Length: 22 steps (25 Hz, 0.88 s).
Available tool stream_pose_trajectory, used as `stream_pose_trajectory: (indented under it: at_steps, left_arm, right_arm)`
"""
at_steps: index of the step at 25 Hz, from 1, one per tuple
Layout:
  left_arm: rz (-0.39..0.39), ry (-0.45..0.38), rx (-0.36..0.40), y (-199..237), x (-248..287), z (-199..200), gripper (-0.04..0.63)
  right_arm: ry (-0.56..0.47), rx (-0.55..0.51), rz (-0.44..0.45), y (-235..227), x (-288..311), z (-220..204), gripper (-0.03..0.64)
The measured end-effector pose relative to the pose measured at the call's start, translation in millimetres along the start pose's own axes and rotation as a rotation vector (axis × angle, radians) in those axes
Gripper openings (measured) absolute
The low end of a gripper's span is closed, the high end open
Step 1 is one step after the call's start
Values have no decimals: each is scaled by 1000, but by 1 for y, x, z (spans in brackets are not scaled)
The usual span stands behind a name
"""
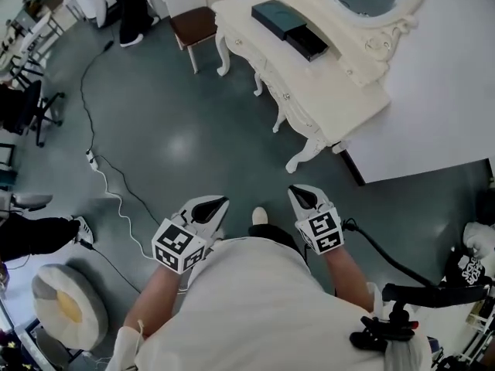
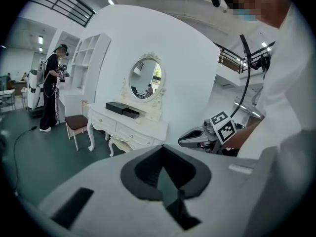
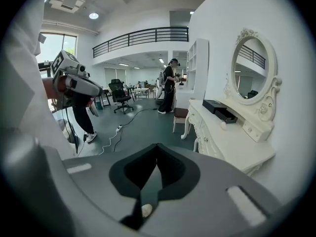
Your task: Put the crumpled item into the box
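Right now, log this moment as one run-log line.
left gripper: shut, empty | right gripper: shut, empty | box: on dressing table, far from both grippers | task: not started

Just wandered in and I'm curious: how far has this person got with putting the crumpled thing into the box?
Nothing looks done yet. The left gripper and right gripper are both shut and empty, held above the floor, short of the dressing table. The dark box sits on that table; a small pale lump near it may be the crumpled item. Left: walk up, grasp it, drop it in.

Bright, even indoor light; fisheye-warped, dark-vignetted edges.
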State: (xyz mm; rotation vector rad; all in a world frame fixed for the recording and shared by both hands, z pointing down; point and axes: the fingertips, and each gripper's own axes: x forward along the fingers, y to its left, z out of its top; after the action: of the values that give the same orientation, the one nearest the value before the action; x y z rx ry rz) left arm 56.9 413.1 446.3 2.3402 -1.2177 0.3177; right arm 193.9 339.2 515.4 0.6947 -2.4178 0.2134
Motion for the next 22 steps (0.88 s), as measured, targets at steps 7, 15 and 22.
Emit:
stream_pose_trajectory:
  at_steps: [7, 15, 22]
  left_arm:
    - [21, 5, -7, 6, 81, 45, 2]
    - [-6, 35, -8, 48, 126, 72, 2]
    - [-90, 31, 27, 145, 160, 113, 2]
  right_arm:
    - [10, -21, 33, -94, 23, 7, 49]
    - [30, 13, -28, -165, 72, 18, 52]
    - [88, 51, -151, -218, 135, 48, 52]
